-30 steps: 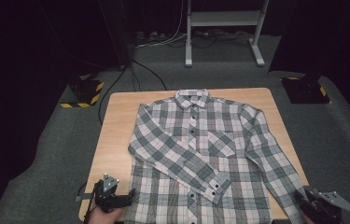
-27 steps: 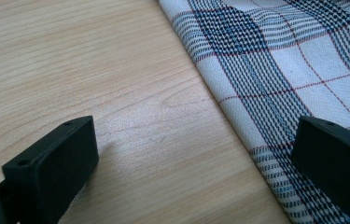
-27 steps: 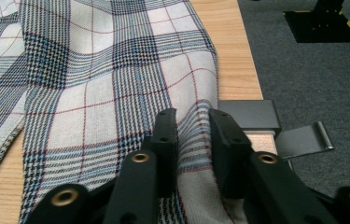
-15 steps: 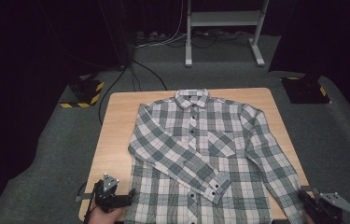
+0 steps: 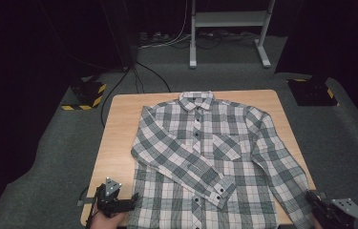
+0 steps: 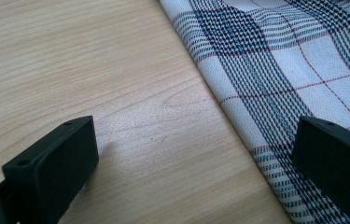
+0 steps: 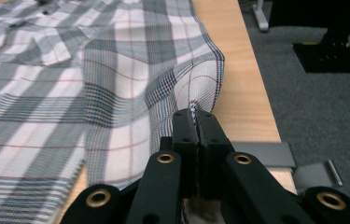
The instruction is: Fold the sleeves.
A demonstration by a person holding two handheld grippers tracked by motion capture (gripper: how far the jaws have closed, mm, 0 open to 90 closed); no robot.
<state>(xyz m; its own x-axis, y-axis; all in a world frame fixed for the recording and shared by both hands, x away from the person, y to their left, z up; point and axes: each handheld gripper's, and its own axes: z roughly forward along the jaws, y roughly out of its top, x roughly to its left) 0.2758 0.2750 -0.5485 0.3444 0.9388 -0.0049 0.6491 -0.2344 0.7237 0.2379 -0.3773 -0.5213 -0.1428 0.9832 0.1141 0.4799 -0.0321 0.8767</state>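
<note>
One wooden table (image 5: pixel 119 124) carries a plaid shirt (image 5: pixel 205 157), laid flat and buttoned with its collar toward the far edge, its hem toward the person, one sleeve folded across the front and the other lying along the table's right side. No brand, label or writing can be read on the shirt or the grippers. Against the earlier pictures the shirt lies as it did and the left gripper has kept its place, while the right gripper's jaws have just been closing and now pinch cloth. The right gripper (image 7: pixel 195 116) sits at the near right corner, jaws pressed together on a raised fold of the shirt's edge near the sleeve cuff. The left gripper (image 5: pixel 131 199) rests low at the near left corner, held in a hand (image 5: pixel 105 220) and pointing level toward the hem; its jaws stand wide apart, one over bare wood, the other over the shirt's side edge, gripping nothing.
</note>
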